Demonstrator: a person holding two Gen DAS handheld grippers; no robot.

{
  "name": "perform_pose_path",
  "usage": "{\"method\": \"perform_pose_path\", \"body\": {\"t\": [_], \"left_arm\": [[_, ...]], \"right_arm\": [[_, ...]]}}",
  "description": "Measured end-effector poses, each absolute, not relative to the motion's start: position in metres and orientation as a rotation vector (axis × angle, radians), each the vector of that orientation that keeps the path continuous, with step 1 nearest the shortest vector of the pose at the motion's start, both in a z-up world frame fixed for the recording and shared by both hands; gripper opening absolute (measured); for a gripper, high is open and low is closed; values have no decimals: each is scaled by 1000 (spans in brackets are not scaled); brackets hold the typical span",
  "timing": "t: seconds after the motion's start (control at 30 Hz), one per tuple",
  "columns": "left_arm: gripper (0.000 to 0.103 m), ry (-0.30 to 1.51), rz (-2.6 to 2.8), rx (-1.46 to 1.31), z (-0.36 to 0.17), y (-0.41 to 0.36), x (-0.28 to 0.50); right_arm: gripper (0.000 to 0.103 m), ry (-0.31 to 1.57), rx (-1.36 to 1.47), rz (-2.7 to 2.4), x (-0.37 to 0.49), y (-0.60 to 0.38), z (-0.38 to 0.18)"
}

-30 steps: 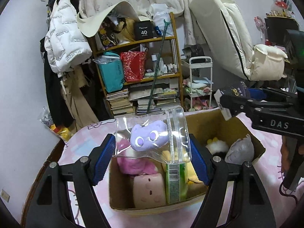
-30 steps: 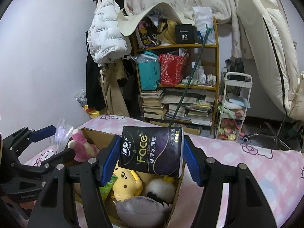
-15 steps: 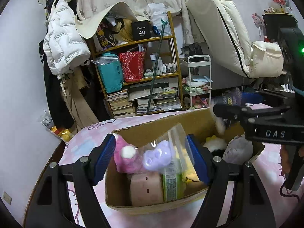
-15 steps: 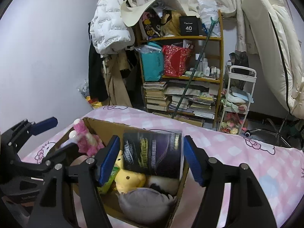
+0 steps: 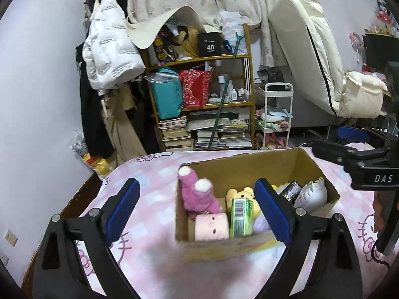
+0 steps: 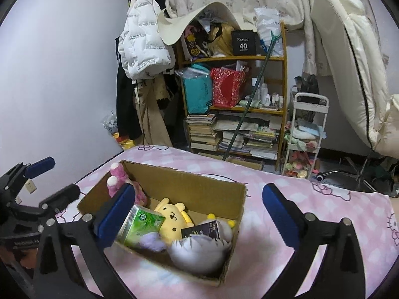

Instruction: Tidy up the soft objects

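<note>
An open cardboard box (image 5: 239, 167) (image 6: 189, 184) stands on the pink checked bedspread (image 5: 149, 182). Inside lie a pink plush (image 5: 197, 194), a pink square plush (image 5: 212, 226), a green tissue pack (image 6: 142, 224), a yellow plush (image 6: 172, 216), a purple plush (image 6: 152, 241), a black tissue pack (image 6: 202, 231) and a grey-white plush (image 6: 197, 251). My left gripper (image 5: 197, 186) hovers over the box's near left end, jaws opening, nothing between them. My right gripper (image 6: 199, 188) hangs above the box's right end, jaws opening wide, also holding nothing.
Past the bed's far edge stand a crowded wooden shelf (image 5: 199, 104) with books and bags, a white trolley (image 5: 276, 114), a hanging white jacket (image 5: 109, 54) and a leaning cream mattress (image 5: 311, 54). Bedspread lies bare around the box.
The left gripper let go of the bagged purple plush and the right let go of the black tissue pack; both dropped into the box. Both grippers opened and drew back upward.
</note>
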State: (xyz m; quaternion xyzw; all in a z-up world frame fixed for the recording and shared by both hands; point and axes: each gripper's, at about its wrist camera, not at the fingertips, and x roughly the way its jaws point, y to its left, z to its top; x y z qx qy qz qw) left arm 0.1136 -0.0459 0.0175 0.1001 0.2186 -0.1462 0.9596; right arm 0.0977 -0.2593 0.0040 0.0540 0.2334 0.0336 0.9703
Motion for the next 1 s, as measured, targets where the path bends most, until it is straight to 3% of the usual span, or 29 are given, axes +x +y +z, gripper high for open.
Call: {"method": "perform_pose_path", "body": {"t": [0.17, 0.27, 1.0], "left_arm": [[93, 414, -288, 211, 32, -32, 87], [101, 386, -274, 195, 41, -24, 69], [102, 239, -161, 117, 61, 25, -31]], "right_arm": [[103, 417, 112, 52, 68, -258, 21], [103, 395, 117, 52, 54, -258, 32], [103, 311, 100, -6, -55, -255, 42]]}}
